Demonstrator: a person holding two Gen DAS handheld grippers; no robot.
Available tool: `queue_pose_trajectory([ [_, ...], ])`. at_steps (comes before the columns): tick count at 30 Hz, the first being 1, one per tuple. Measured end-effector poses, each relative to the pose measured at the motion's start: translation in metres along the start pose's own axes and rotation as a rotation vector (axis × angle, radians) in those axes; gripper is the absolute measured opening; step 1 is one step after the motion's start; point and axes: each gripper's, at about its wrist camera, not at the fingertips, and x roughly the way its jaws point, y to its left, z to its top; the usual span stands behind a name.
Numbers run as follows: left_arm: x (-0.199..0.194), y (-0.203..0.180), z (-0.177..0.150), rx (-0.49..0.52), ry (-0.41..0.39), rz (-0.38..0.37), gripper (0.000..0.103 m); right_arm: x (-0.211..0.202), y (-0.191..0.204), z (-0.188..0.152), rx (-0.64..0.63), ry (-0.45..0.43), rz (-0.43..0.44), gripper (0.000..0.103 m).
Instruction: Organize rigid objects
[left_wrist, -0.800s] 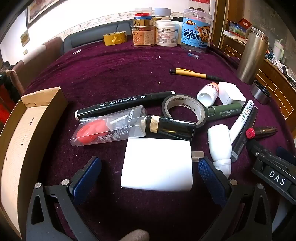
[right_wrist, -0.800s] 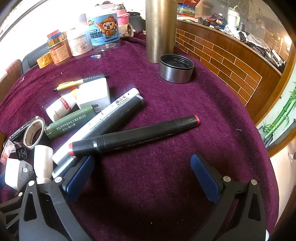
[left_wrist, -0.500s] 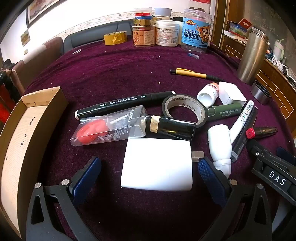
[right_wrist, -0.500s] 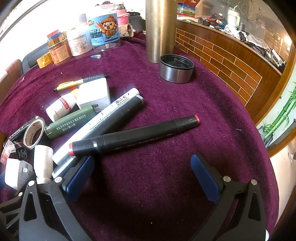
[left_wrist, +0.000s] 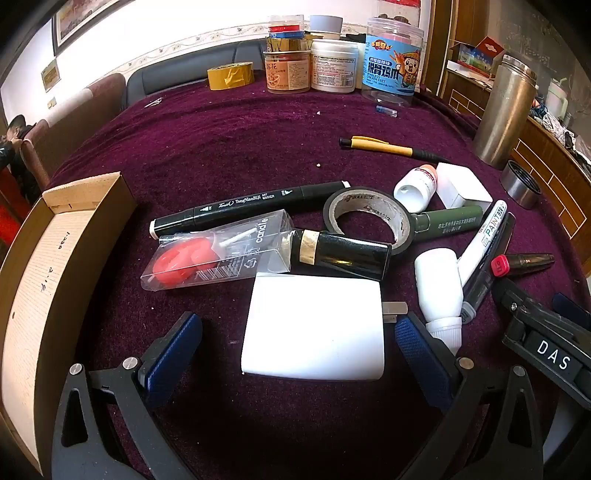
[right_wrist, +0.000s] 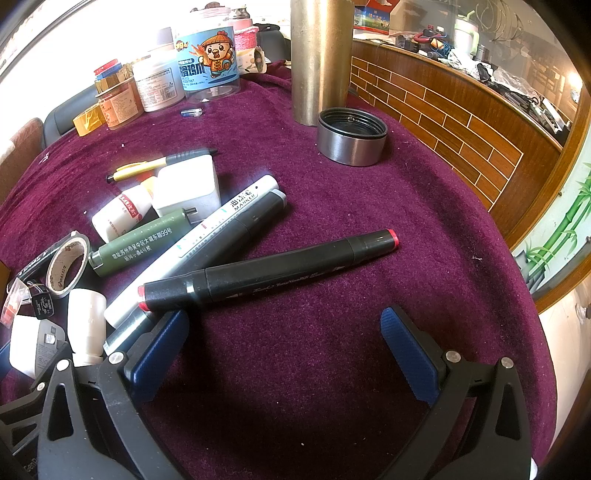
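Cardboard box (left_wrist: 55, 266), left of the white charger (left_wrist: 314, 325): inside wall shows bare, floor mostly hidden. Steel flask (left_wrist: 504, 110) far right of charger, cap (right_wrist: 351, 136) off beside it. 3 jars (left_wrist: 336, 66) at far edge; contents unclear. Clear candle pack (left_wrist: 218, 251) just behind charger holds 1 red candle.

Counts: 4 markers, 2 chargers, 2 white bottles, 2 tape rolls, 1 pen.

Left gripper (left_wrist: 295, 343) spread wide w/ charger between pads, untouched. Right gripper (right_wrist: 284, 347) spread wide, empty, just in front of red-tip marker (right_wrist: 269, 273).
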Motion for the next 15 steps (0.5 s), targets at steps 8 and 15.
queue_pose_trajectory([
  [8, -0.0002, 0.0009, -0.0017, -0.010, -0.005, 0.010, 0.102, -0.0001, 0.0001, 0.0001, 0.000, 0.000, 0.000, 0.103],
  [15, 0.0009, -0.0014, -0.0017, -0.010, -0.005, 0.011, 0.102, -0.0002, 0.0002, 0.0001, 0.000, 0.000, 0.000, 0.103],
])
